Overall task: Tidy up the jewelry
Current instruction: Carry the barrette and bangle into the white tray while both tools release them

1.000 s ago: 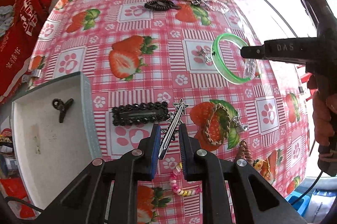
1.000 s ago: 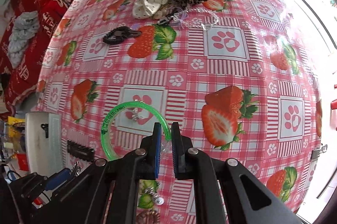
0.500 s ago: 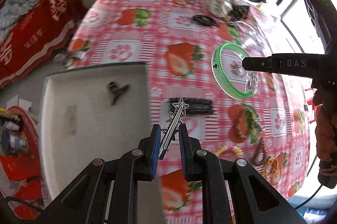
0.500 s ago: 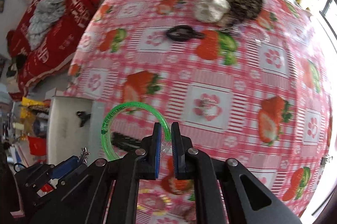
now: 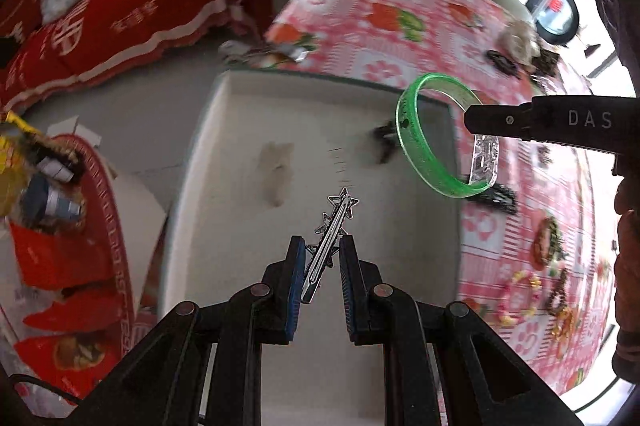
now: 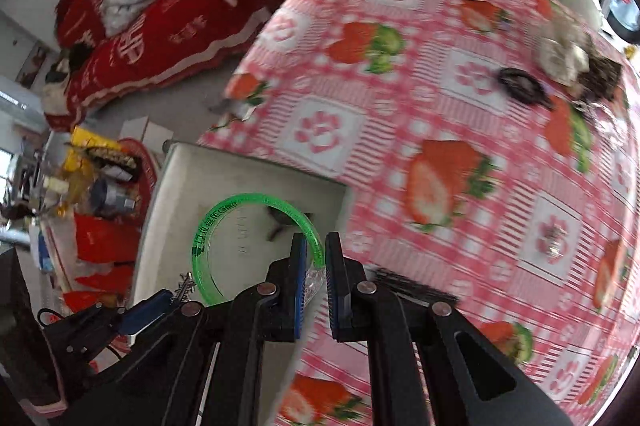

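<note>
Left wrist view — left gripper (image 5: 320,258) pinches star hairpin (image 5: 334,226); right gripper (image 6: 316,258) clamps green bangle (image 6: 240,226).

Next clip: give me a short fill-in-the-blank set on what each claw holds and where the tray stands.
1. The left claw is shut on a silver hair clip decorated with ____ shapes.
2. The right claw is shut on a ____ bangle.
3. Both items are over the white ____, at the edge of the strawberry cloth.
4. A small ____ clip already lies in it.

Missing words: star; green; tray; black
</note>
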`<action>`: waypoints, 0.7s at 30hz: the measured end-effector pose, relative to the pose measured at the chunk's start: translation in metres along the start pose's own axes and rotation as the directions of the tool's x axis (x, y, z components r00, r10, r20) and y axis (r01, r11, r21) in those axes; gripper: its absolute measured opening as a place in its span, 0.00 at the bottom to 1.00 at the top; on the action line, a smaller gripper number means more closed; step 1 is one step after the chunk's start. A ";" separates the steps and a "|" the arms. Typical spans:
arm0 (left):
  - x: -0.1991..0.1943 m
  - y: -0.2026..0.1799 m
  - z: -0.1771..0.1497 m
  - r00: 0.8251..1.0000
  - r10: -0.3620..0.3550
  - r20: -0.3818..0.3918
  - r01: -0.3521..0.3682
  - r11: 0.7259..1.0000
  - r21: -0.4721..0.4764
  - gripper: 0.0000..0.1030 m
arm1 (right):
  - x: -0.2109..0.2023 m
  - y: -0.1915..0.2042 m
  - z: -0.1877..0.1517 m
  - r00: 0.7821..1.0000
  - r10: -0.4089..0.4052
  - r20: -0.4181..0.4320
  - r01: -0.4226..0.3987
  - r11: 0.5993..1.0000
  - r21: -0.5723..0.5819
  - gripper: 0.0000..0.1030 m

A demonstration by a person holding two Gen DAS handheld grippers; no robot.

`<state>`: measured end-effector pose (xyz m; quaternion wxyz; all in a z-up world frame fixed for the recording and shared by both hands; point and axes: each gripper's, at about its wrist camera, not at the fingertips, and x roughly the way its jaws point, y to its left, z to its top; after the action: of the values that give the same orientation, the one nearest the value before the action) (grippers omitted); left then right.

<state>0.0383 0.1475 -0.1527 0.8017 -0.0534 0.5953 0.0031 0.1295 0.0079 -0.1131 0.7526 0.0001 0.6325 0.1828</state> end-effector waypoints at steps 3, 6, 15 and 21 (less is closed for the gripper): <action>0.007 0.014 -0.001 1.000 0.018 -0.002 -0.018 1.000 -0.024 0.23 | 0.015 0.022 0.005 1.000 0.002 -0.018 -0.002 0.999 -0.035 0.10; 0.015 0.026 -0.002 1.000 0.029 -0.004 -0.030 0.999 -0.045 0.23 | 0.032 0.038 0.010 0.999 -0.007 -0.032 0.005 0.998 -0.064 0.10; 0.038 0.042 -0.004 0.997 0.068 -0.027 -0.069 0.995 -0.077 0.23 | 0.073 0.061 0.028 0.996 -0.073 -0.046 0.067 0.991 -0.119 0.10; 0.045 0.043 -0.005 0.996 0.087 -0.032 -0.089 0.994 -0.068 0.23 | 0.087 0.062 0.032 0.991 -0.125 -0.049 0.118 0.985 -0.127 0.10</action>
<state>0.0442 0.1869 -0.2008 0.7898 -0.0547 0.6081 0.0584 0.1549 0.0974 -0.1751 0.7428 -0.0905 0.6398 0.1752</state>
